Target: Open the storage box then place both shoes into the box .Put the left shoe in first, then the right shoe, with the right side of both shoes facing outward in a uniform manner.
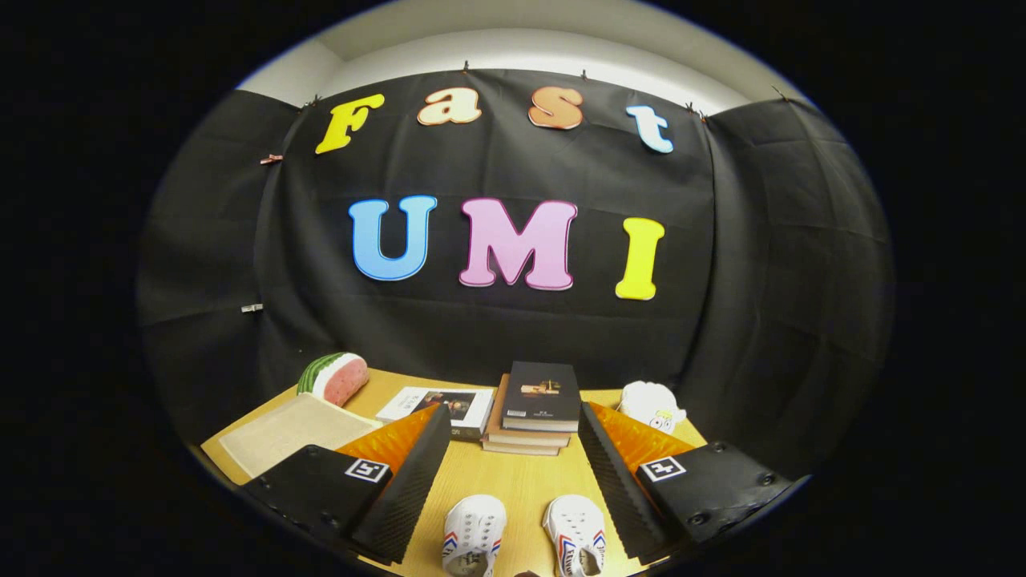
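Observation:
Two white shoes with red and blue stripes stand side by side on the wooden table, toes pointing away: the left shoe (474,534) and the right shoe (576,543). They sit low between my fingers, close to the camera. My gripper (513,437) is open, with a wide gap between its fingertips and nothing held. I see no storage box among the things on the table.
Just beyond the fingertips lies a stack of books (535,409) with a dark one on top, and a flat white book (437,407) to its left. A watermelon-slice toy (334,377) and a beige mat (292,433) are at the far left. A white plush (651,405) sits at the far right.

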